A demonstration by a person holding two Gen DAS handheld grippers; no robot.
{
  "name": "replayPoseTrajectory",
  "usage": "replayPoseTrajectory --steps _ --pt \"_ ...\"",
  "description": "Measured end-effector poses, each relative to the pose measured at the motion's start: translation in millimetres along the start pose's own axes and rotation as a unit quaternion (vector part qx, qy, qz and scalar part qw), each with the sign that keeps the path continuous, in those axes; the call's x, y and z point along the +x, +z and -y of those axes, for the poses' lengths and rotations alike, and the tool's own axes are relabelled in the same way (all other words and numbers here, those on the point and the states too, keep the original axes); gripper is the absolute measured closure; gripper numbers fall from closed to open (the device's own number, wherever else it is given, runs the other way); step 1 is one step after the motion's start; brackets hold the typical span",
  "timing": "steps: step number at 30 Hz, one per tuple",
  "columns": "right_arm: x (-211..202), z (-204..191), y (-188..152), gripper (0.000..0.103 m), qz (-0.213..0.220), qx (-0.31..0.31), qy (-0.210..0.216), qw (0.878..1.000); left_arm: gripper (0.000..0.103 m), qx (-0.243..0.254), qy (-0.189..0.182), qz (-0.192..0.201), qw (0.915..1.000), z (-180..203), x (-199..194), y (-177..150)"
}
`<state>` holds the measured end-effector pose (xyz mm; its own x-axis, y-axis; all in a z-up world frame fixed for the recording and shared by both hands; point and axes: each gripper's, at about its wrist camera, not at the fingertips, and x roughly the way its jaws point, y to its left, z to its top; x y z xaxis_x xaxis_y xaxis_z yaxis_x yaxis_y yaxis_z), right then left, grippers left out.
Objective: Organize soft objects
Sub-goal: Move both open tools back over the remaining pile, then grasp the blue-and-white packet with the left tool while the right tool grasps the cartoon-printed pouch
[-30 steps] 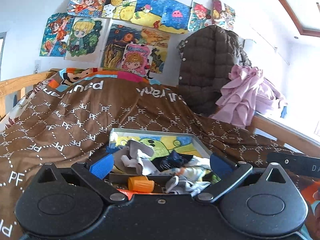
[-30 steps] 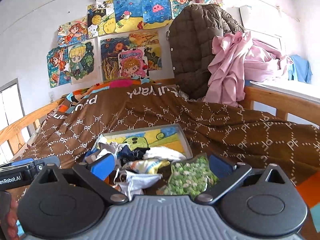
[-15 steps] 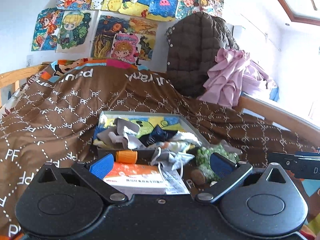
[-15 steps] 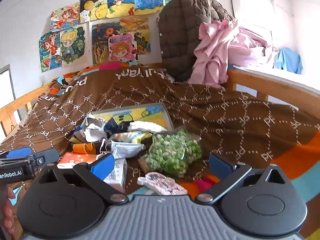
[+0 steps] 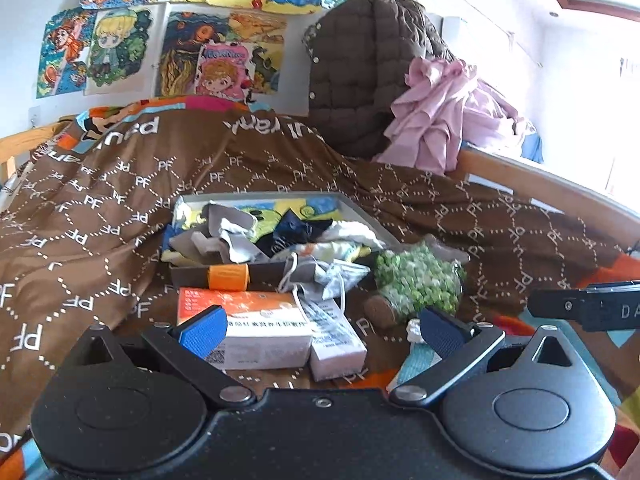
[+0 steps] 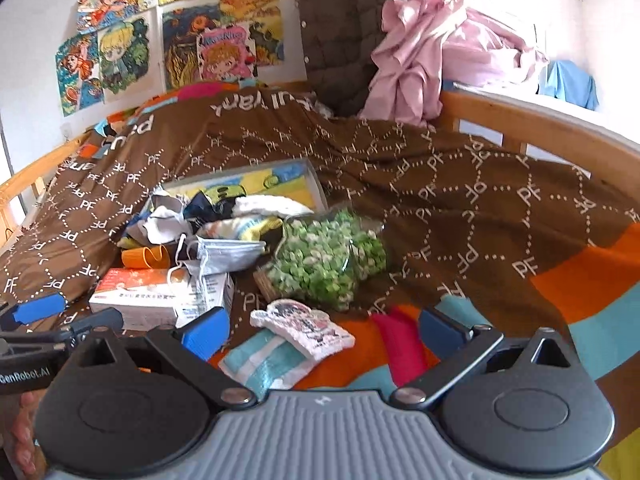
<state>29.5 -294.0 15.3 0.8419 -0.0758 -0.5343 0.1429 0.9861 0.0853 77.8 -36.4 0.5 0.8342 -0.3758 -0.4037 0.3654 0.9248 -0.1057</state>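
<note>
A shallow grey box (image 5: pixel 362 216) (image 6: pixel 316 188) on the bed holds a heap of socks and cloths (image 5: pixel 280 232) (image 6: pixel 224 212). A grey face mask (image 5: pixel 332 274) (image 6: pixel 228 254) hangs over its near edge. In front lie a bag of green-white bits (image 5: pixel 418 280) (image 6: pixel 324 258), a white patterned sock (image 6: pixel 304 326) and a teal striped cloth (image 6: pixel 264 364). My left gripper (image 5: pixel 320 330) is open just above the orange-white carton (image 5: pixel 244 322). My right gripper (image 6: pixel 320 334) is open over the white sock and teal cloth. Neither holds anything.
Two cartons (image 6: pixel 160 294) and an orange cup (image 5: pixel 228 276) (image 6: pixel 144 256) lie by the box. The brown quilt (image 5: pixel 100 200) (image 6: pixel 440 184) covers the bed. A brown jacket (image 5: pixel 360 72) and pink clothes (image 6: pixel 432 52) hang on the wooden rail (image 6: pixel 540 124) at right.
Both grippers have drawn back from the box toward the near end of the bed, so the cartons, the green bag, the white sock and the teal cloth have come into view. Both stayed open.
</note>
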Motion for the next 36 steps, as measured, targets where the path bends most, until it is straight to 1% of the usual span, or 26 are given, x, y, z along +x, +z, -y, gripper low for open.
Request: replayPoseTrajectory --steps 6,13,16,21,23,26,29,32,36 --pt "9.7 5.3 -0.3 0.0 -0.028 0.014 0.0 1.0 0.001 0.001 -0.011 -0.025 0.9996 3.3 14.6 -9.3" --pt "24.5 23.5 0.0 0.0 -0.068 0.064 0.001 0.996 0.001 -0.001 -0.028 -0.048 0.9984 7.7 27.8 -19.1" --pt "32.4 29.6 1.0 0.0 -0.083 0.079 0.008 0.993 0.001 0.01 -0.038 -0.056 0.9976 13.0 33.5 -23.2" --pt "53.2 27.9 9.9 0.0 -0.114 0.054 0.038 0.991 0.001 0.02 -0.063 -0.072 0.9952 21.0 45.4 -31.5" --pt "63.7 26.1 13.7 0.0 -0.127 0.03 0.054 0.99 0.001 0.027 -0.073 -0.075 0.9941 24.7 50.7 -33.9" --pt "79.0 22.0 16.0 0.0 -0.144 -0.016 0.061 0.988 0.001 0.041 -0.086 -0.076 0.9925 30.0 58.4 -37.4" --pt "91.9 23.4 17.8 0.0 -0.151 -0.046 0.075 0.985 0.001 0.045 -0.1 -0.08 0.9908 32.7 66.4 -39.8" --pt "104.3 28.8 20.6 0.0 -0.155 -0.056 0.094 0.982 0.001 0.043 -0.112 -0.084 0.9892 34.5 74.8 -42.0" --pt "121.2 35.9 24.0 0.0 -0.165 -0.054 0.12 0.977 0.001 0.046 -0.131 -0.085 0.9867 37.8 86.0 -44.3"
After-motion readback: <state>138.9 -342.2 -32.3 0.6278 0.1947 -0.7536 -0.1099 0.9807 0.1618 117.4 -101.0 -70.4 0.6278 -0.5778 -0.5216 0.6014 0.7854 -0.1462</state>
